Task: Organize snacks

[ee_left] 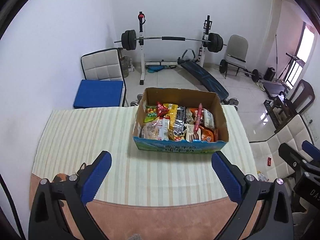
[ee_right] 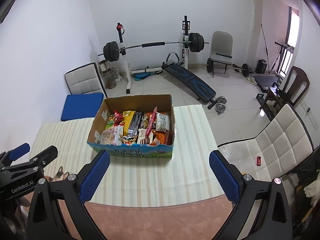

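An open cardboard box (ee_left: 221, 118) (ee_right: 100, 120) with a blue printed front stands on the striped cloth at the table's far side. Several snack packets (ee_left: 180, 122) (ee_right: 138, 128) fill it, among them a red pouch, a black-and-silver pack and orange bags. My left gripper (ee_left: 161, 158) hovers open over the cloth just short of the box front, nothing between its blue pads. My right gripper (ee_right: 160, 157) is also open wide and empty, its left pad near the box's front left corner. Each gripper shows at the edge of the other's view.
The table (ee_left: 80, 140) carries a cream striped cloth with a pink towel (ee_right: 152, 220) at the near edge. White padded chairs (ee_right: 280, 148) stand at the right and far left, one with a blue cushion (ee_left: 99, 96). A barbell rack (ee_left: 172, 40) and bench sit behind.
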A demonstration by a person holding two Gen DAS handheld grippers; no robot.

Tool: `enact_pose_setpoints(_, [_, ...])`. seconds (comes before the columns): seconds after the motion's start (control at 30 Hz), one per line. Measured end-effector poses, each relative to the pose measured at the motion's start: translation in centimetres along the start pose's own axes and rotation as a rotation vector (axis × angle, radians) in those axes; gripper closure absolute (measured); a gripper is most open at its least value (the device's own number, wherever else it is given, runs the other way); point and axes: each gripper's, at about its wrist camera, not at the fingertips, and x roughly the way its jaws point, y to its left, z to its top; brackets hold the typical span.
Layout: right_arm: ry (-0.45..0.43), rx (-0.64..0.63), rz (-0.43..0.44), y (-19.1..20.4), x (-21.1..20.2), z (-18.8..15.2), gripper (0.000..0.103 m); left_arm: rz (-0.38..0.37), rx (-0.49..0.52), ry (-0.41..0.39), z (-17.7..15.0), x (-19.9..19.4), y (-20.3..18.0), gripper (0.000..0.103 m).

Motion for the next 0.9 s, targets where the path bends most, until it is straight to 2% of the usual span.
enact_pose_setpoints(0.43, [0.011,0.008,-0.068,0.2,5.8,0.8,0.001,0.041,0.009,-0.007,1.4,4.3,-0.2,0.000])
enact_pose_setpoints(0.9, [0.032,0.015,-0.083,-0.1,7.7,1.0,0.001,0.019,0.027,0.027,1.6,6.5,-1.0,0.000])
